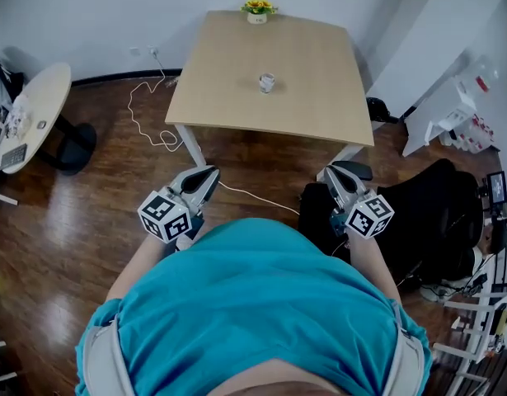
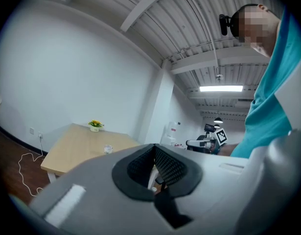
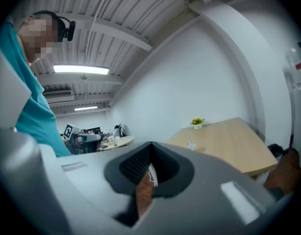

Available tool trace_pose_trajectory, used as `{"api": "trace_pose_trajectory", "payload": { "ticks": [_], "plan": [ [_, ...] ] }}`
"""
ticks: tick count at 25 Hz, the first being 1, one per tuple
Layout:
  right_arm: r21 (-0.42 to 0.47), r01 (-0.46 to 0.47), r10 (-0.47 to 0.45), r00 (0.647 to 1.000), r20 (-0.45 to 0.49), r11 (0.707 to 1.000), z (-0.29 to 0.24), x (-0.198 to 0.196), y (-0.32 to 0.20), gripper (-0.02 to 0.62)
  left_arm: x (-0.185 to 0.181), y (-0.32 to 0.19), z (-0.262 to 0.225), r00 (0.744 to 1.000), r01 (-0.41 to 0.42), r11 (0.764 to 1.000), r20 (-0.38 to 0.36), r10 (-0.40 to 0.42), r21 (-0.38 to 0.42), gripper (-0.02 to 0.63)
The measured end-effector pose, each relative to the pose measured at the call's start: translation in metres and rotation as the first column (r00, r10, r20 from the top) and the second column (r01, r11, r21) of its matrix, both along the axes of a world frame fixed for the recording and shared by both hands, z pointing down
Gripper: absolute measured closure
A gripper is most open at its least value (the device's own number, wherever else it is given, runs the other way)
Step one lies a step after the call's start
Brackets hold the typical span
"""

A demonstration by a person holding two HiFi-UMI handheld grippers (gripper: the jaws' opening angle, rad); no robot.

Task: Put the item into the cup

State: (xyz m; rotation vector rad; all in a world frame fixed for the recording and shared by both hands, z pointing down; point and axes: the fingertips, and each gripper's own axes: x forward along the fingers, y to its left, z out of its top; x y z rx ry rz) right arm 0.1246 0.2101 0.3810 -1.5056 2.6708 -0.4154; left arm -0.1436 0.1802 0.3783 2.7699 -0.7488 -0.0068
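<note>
A small clear cup (image 1: 266,82) stands near the middle of the light wooden table (image 1: 220,97), far ahead of both grippers. It shows tiny in the left gripper view (image 2: 107,150) and the right gripper view (image 3: 191,145). I cannot make out a separate item anywhere. My left gripper (image 1: 209,172) is held low by my waist, over the wooden floor, jaws shut and empty (image 2: 153,147). On the other side, at the same height, my right gripper (image 1: 331,172) is also shut with nothing in it (image 3: 150,145).
A pot of yellow flowers (image 1: 257,11) sits at the table's far edge. A white cable (image 1: 150,114) trails over the floor on the left, near a round side table (image 1: 35,106). A black chair (image 1: 434,213) and a white shelf (image 1: 451,114) stand to the right.
</note>
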Motion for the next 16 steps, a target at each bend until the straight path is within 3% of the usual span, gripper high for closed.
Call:
{"api": "trace_pose_trajectory", "payload": {
  "ticks": [16],
  "plan": [
    [0.029, 0.024, -0.022, 0.999, -0.050, 0.999, -0.0080, -0.0049, -0.0013, 0.595, -0.0028, 0.0004, -0.0077, 1.000, 0.000, 1.000, -0.009, 0.000, 0.026, 0.603]
  ]
}}
